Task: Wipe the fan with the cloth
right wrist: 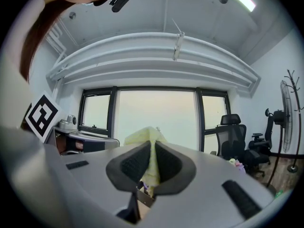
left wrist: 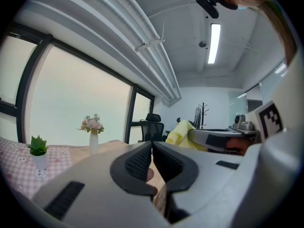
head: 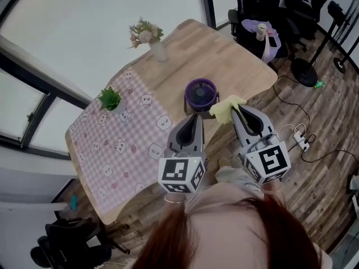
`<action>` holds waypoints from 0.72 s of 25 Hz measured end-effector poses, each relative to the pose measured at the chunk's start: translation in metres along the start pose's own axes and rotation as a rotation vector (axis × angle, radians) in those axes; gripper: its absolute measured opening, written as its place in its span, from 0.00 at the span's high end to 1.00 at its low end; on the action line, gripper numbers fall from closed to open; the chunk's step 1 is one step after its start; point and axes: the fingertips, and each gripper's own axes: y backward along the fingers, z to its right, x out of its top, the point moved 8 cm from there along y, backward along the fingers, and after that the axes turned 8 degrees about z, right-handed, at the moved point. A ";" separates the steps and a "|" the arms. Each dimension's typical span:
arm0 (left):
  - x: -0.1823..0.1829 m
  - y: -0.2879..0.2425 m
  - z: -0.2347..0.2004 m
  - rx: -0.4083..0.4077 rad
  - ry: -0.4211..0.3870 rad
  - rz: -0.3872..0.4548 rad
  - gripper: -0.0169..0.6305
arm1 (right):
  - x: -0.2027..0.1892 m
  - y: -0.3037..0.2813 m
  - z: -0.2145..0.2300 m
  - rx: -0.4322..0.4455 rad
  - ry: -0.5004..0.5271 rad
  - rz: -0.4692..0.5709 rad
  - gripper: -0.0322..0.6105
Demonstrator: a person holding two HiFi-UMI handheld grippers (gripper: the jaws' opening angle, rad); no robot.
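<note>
The purple fan [head: 201,93] stood on the bare wood of the table [head: 224,55], near its front edge, with its round grille turned up toward the head view. The yellow cloth [head: 226,108] hung just beside the fan, at its right front. Whether the cloth touched the fan could not be told.

The right gripper [head: 235,110] was clenched on the cloth. In the right gripper view the two pads pressed a fold between them and the rest bunched above the tips.

The left gripper [head: 196,117] pointed at the fan's front side, its tips just short of it. Its jaws were closed together with nothing between them. The two grippers lay side by side, close to each other, both reaching from the person toward the table.

A pink checked mat [head: 123,150] covered the left part of the table, and a small green plant [head: 110,100] stood on it. A vase [head: 158,50] of flowers stood on the wood farther back.

Black chairs [head: 252,4] stood beyond the table's far end. A power strip [head: 301,140] lay on the floor at the right.
</note>
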 end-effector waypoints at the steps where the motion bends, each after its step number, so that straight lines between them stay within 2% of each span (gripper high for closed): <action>1: 0.000 -0.006 -0.001 0.003 0.002 -0.005 0.95 | -0.001 -0.004 0.005 0.004 -0.002 -0.004 0.91; 10: -0.010 -0.054 -0.016 0.036 -0.004 -0.062 0.95 | -0.010 -0.047 0.043 0.072 -0.007 -0.018 0.91; 18: -0.028 -0.069 -0.036 0.135 0.007 -0.158 0.95 | -0.026 -0.083 0.062 0.150 -0.047 -0.055 0.91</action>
